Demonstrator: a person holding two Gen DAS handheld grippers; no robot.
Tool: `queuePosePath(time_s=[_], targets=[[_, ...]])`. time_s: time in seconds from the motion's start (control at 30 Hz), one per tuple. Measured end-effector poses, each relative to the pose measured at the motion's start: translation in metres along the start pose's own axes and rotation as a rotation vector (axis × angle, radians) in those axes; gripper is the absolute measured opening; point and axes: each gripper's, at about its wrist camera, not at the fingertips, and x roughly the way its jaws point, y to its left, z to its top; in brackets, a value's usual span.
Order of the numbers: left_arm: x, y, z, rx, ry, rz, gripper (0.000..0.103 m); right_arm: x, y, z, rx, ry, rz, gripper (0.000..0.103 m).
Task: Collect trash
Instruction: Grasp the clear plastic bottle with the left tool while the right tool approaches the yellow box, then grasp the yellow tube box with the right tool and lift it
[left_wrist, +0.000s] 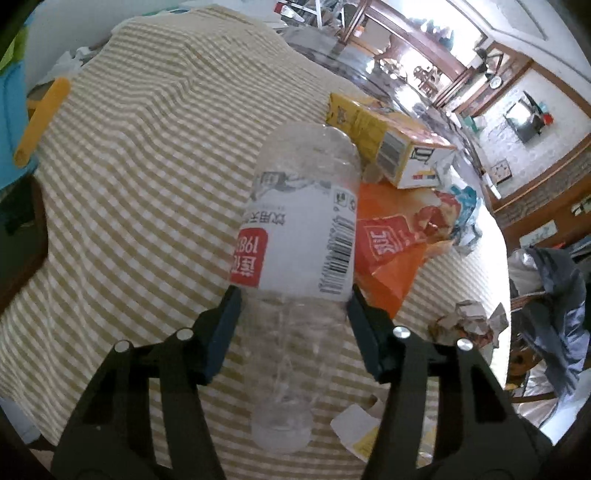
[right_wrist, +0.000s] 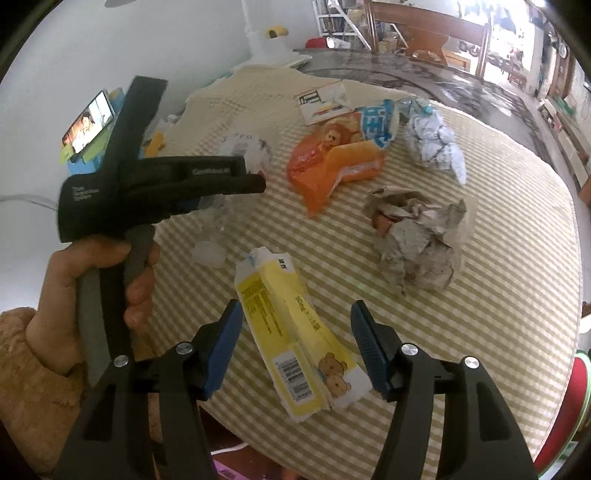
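A clear, empty plastic bottle (left_wrist: 295, 229) with a white and red label lies along the checked tablecloth (left_wrist: 147, 184), cap end toward the camera. My left gripper (left_wrist: 295, 291) straddles it just below the label, both pads touching its sides. In the right wrist view, a yellow and white wrapper with a bear print (right_wrist: 295, 339) lies between the fingers of my right gripper (right_wrist: 295, 306), which stands open above it with a gap on the right side. A hand (right_wrist: 74, 280) holds the left gripper's handle at the left of that view, with the bottle's cap (right_wrist: 210, 254) below it.
More trash lies on the cloth: an orange snack bag (right_wrist: 332, 162), a crumpled grey paper ball (right_wrist: 417, 240), a blue and white wrapper (right_wrist: 432, 140), a yellow carton (left_wrist: 388, 147). A lit phone (right_wrist: 88, 125) stands at the far left. The table's edge (right_wrist: 535, 369) curves round on the right.
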Motion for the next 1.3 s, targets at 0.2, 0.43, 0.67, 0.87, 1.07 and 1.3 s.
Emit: queuePosePath(time_s=[0.2,0.43,0.67,0.87,1.07,1.3], targets=[[-0.009,0.0,-0.002,-0.011,-0.027,-0.01,0.056,0.01,-0.009,-0.002,0.03,0.011,0.02,0.059],[-0.014,-0.001,-0.008,-0.002,-0.026,-0.01,0.056,0.02,-0.013,-0.003,0.042,0.034,0.049,0.037],[-0.013,-0.005,-0.008,0.01,-0.029,-0.007,0.056,0.02,-0.012,-0.005,0.052,0.031,0.064,0.028],[-0.013,-0.007,-0.009,0.014,-0.027,-0.008,0.056,0.027,-0.013,-0.008,0.079,0.051,0.087,0.047],[-0.012,-0.008,-0.009,0.024,-0.023,-0.01,0.056,0.032,0.0,-0.012,0.047,0.061,0.083,0.033],[-0.012,-0.007,-0.008,0.019,-0.025,-0.01,0.056,0.02,-0.001,-0.014,0.065,0.013,0.075,0.031]])
